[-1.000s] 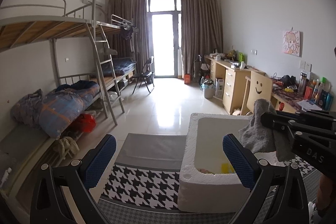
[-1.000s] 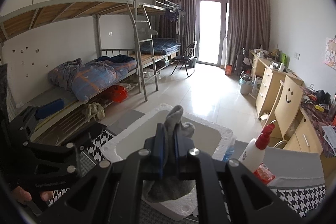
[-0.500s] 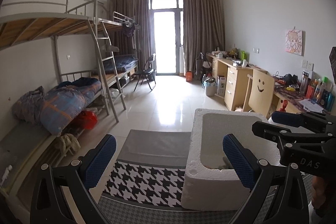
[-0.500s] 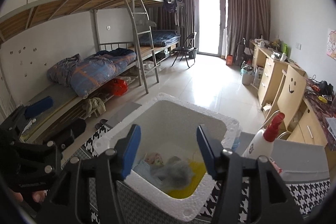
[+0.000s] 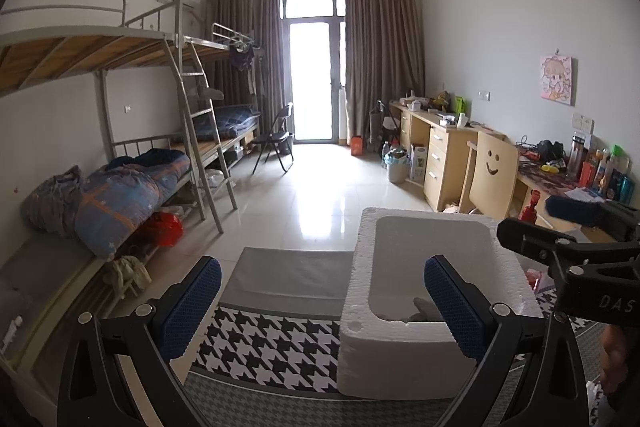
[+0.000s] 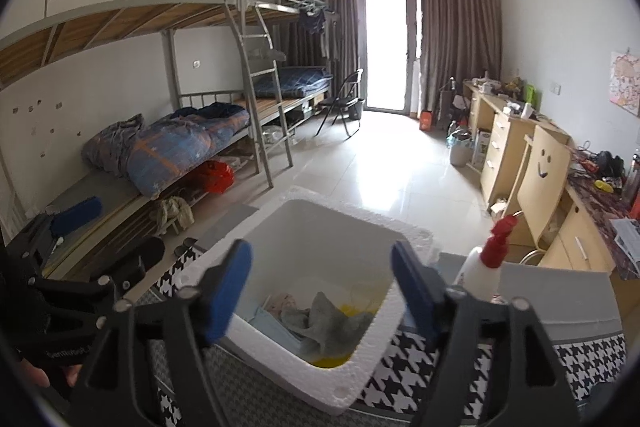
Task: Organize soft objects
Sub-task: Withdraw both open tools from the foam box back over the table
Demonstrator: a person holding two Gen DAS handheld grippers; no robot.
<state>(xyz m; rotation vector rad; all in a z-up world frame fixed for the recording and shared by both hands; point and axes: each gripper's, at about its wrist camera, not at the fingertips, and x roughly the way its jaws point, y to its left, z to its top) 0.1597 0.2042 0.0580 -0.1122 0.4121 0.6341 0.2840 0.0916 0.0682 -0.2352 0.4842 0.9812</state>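
A white foam box (image 6: 384,315) stands on the houndstooth table cloth (image 6: 404,375). Inside it lie a grey cloth (image 6: 328,323), a pale blue item (image 6: 276,327), a pinkish item (image 6: 282,303) and something yellow (image 6: 352,311). My right gripper (image 6: 322,291) is open and empty, just above the box's near rim. My left gripper (image 5: 322,303) is open and empty, left of the box (image 5: 400,347); its right finger overlaps the box opening. The grey cloth (image 5: 426,309) just shows inside. The right gripper appears in the left wrist view (image 5: 576,239) beyond the box.
A white spray bottle with a red top (image 6: 486,263) stands right of the box. A grey mat (image 5: 292,275) lies at the table's far edge. Bunk beds (image 5: 120,187) line the left wall; desks and a smiley chair (image 5: 494,175) line the right.
One second ago my right gripper was shut on the grey cloth above the box. It opened, and the cloth now lies in the box. Both grippers have shifted slightly.
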